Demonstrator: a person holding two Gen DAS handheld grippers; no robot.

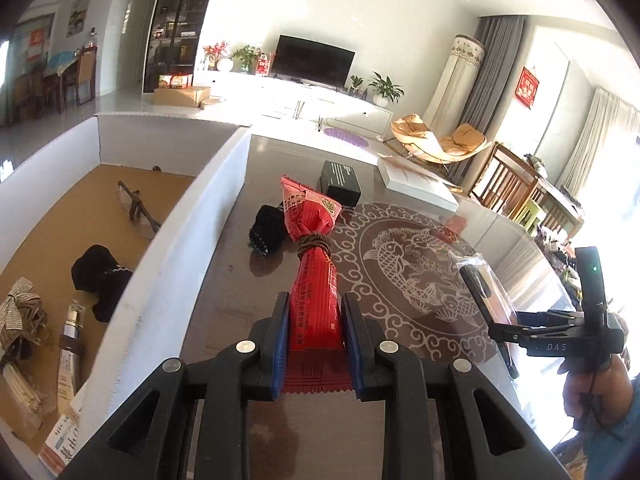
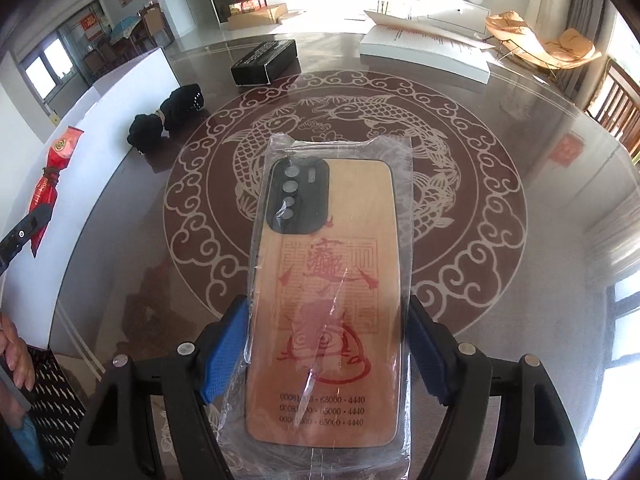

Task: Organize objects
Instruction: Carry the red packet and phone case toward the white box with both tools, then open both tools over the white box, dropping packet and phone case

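Jaws of left gripper (image 1: 314, 344) pinch a red packet (image 1: 314, 276) tied with cord.

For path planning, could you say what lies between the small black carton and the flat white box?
Only bare glass tabletop, seen in right wrist view.

Packet (image 1: 316, 312) tail hidden between fingers; phone case (image 2: 328, 320) print partly illegible.

Box wall (image 1: 192, 248) bars leftward passage (black bundle (image 1: 266, 234) beside), tabletop (image 1: 400, 184) open beyond
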